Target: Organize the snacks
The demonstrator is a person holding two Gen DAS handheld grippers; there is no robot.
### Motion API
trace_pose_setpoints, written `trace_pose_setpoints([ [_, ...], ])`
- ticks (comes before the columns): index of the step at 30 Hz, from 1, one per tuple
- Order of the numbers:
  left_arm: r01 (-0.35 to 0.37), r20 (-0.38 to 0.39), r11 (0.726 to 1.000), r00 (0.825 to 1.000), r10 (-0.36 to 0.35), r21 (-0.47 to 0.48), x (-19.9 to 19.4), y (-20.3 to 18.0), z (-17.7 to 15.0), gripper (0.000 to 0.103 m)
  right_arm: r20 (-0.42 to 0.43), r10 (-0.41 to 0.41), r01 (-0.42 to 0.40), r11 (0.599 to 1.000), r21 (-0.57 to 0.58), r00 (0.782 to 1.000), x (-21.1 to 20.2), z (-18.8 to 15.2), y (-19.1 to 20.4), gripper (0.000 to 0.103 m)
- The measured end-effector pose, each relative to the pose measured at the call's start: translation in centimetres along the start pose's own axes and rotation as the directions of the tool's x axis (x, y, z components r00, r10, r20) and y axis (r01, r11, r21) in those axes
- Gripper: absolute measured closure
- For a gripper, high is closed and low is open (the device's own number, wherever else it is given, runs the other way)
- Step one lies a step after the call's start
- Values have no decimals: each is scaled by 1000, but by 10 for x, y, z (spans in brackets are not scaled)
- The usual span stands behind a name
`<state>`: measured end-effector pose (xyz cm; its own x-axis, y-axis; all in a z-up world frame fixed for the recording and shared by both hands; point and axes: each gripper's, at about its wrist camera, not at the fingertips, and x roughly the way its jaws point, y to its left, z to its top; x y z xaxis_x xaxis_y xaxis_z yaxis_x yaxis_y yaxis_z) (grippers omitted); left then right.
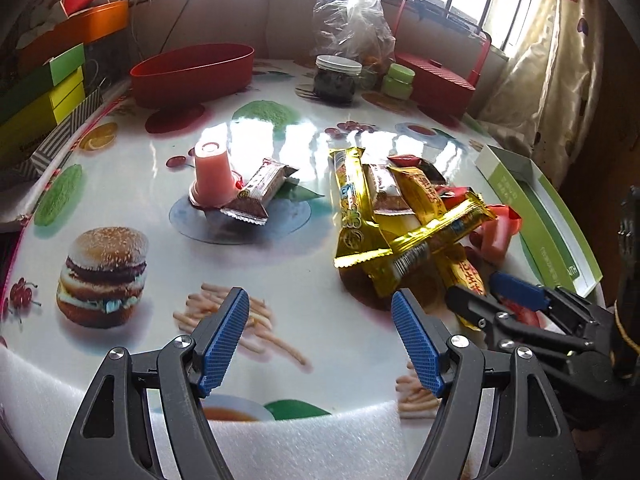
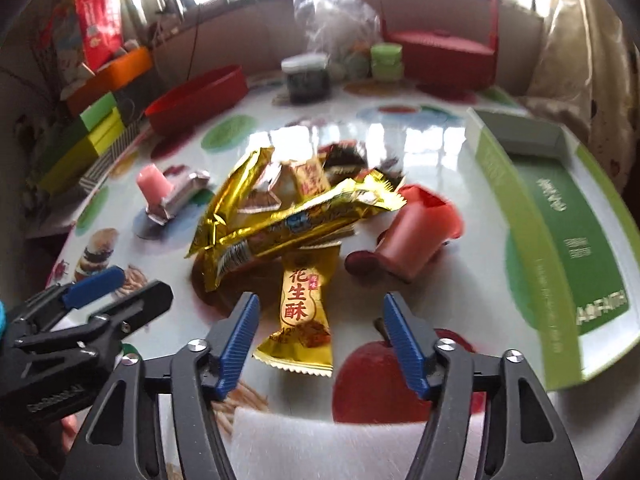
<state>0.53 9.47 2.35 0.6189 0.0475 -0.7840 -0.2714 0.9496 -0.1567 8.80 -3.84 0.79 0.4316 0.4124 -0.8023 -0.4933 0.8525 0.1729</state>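
Note:
A pile of gold snack bars lies on the printed table. A yellow peanut-candy bar lies nearest, its end between my right gripper's open jaws. A pink jelly cup lies on its side right of the pile. Another pink cup stands upside down with a silver-brown bar leaning on it. My left gripper is open and empty above the table's front, left of the pile. The right gripper also shows in the left wrist view.
A green and white open box lies on the right. A red oval bowl, a dark jar, a plastic bag, a green tub and a red basket stand at the back. Stacked boxes sit left.

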Motion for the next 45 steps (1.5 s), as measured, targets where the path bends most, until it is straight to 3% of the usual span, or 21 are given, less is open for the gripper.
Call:
trace_pose_setpoints([
  [5, 13, -4, 1000, 1000, -13, 12, 4, -4, 4, 29, 12, -35, 36, 999, -36, 999, -1, -1, -1, 57],
  [7, 28, -4, 999, 1000, -28, 29, 6, -9, 7, 29, 14, -44, 44, 998, -34, 999, -2, -2, -4, 74],
  [13, 44, 15, 993, 999, -46, 112, 8, -25, 17, 29, 22, -35, 35, 999, 1, 999, -7, -2, -17, 75],
  [24, 71, 3, 942, 997, -76, 329, 31, -72, 32, 29, 72, -19, 15, 998, 55, 997, -37, -3, -34, 75],
  [33, 74, -18, 920, 997, -72, 385, 45, -86, 34, 29, 83, -20, 12, 996, 94, 996, -51, -9, -47, 75],
  [40, 73, -57, 903, 997, -53, 424, 57, -94, 25, 45, 98, -5, -6, 994, 107, 995, -57, -10, -51, 75],
  [45, 69, -51, 905, 997, -53, 420, 56, -96, 25, 56, 106, 2, -14, 994, 109, 994, -60, -11, -53, 75],
])
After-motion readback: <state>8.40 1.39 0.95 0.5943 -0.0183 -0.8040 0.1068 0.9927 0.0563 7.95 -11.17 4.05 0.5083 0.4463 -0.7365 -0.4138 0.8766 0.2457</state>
